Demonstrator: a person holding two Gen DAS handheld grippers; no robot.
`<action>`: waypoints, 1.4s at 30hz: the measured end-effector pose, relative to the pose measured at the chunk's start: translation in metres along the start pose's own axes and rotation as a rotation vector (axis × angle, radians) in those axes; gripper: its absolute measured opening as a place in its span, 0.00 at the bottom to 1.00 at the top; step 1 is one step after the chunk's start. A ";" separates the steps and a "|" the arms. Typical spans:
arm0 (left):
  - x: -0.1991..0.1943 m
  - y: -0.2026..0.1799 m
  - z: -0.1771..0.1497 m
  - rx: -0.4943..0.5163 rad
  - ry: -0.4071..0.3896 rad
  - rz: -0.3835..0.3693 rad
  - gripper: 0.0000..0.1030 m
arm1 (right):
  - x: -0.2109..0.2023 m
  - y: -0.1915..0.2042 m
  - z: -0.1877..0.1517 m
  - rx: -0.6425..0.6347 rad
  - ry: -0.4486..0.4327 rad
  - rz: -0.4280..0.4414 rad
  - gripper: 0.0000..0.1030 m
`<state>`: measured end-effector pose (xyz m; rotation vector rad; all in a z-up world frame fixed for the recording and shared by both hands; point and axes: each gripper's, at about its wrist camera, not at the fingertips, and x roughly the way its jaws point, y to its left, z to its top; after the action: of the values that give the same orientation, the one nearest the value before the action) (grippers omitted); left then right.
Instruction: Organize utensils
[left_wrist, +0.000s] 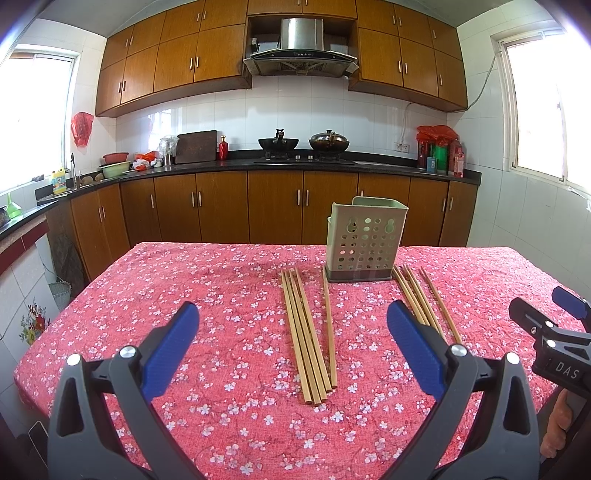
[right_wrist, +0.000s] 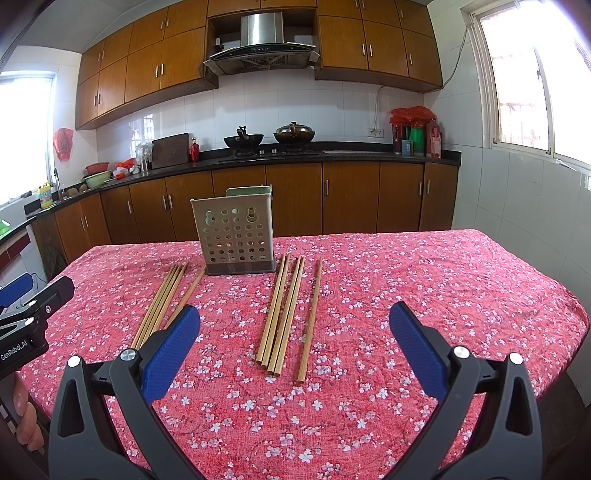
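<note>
— Where do the chopsticks lie?
— In two bundles on the red floral tablecloth (left_wrist: 184, 280), flanking the upright green perforated holder (left_wrist: 364, 242). The left bundle (left_wrist: 308, 336) lies flat, ahead of and between the fingers of the left gripper (left_wrist: 293, 332); the right bundle (right_wrist: 286, 317) lies the same way before the right gripper (right_wrist: 295, 332).
— Is either gripper touching them?
— No. Both hover above the cloth, jaws spread wide and holding nothing, blue pads (right_wrist: 171, 352) apart from the sticks.
— And the holder?
— It stands beyond both bundles, towards the table's far edge, with nothing showing above its rim.
</note>
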<state>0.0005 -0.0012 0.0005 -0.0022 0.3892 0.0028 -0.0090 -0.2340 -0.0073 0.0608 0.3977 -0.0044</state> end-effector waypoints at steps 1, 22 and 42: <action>0.000 0.000 0.000 0.000 0.000 0.000 0.96 | 0.000 0.000 0.000 0.000 0.000 0.000 0.98; 0.000 0.001 -0.001 0.001 -0.001 -0.001 0.96 | 0.000 0.001 0.000 0.001 0.002 0.000 0.98; 0.001 -0.002 0.006 0.000 0.001 -0.001 0.96 | 0.000 0.000 -0.001 0.002 0.004 0.001 0.98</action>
<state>0.0037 -0.0030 0.0062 -0.0019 0.3901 0.0018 -0.0089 -0.2338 -0.0080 0.0632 0.4020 -0.0040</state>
